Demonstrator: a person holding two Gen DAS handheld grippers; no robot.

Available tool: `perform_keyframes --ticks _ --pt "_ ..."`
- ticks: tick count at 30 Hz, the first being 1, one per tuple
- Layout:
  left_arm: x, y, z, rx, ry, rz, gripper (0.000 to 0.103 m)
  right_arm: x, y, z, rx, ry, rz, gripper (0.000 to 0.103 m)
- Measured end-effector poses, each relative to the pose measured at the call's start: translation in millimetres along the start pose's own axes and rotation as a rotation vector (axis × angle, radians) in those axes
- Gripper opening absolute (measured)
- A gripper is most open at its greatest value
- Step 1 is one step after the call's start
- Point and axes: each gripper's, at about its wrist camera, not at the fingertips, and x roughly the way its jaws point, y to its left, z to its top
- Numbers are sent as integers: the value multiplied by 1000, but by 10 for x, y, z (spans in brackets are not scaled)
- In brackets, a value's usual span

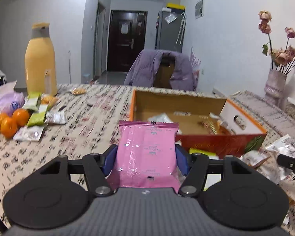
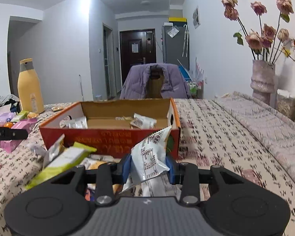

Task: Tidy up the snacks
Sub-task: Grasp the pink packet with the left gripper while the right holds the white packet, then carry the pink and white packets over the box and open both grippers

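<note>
Left wrist view: the left tongs (image 1: pixel 146 158) are gripping a pink snack packet (image 1: pixel 146 151) upright between blue pads, just short of the open cardboard box (image 1: pixel 222 139) on the patterned worktop (image 1: pixel 84 125). The right tongs (image 2: pixel 148 168) are clamping a white snack packet (image 2: pixel 150 155), tilted, just before the box's red front wall.

1. A snack packet (image 1: pixel 146 153) stands between the left fingers (image 1: pixel 110 158).
2. The open box (image 1: pixel 179 100) sits on the desk (image 1: pixel 100 122) ahead and right of them, with packets inside.
3. Oranges (image 1: pixel 8 122) and a bottle (image 1: pixel 40 63) lie far left of those fingers.
4. Another packet (image 2: pixel 150 155) sits between the right fingers (image 2: pixel 126 166), the box just beyond it.
5. A vase (image 2: pixel 262 80) stands far right.
</note>
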Motion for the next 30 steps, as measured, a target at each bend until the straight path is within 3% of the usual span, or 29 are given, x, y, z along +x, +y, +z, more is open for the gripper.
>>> perform_keyframes --ticks 19,30 --pt "411 -359 621 43 -100 -16 63 591 136 695 -17 -72 59 36" --pt "998 -393 746 11 -61 7 63 1209 220 901 -31 -35 68 36"
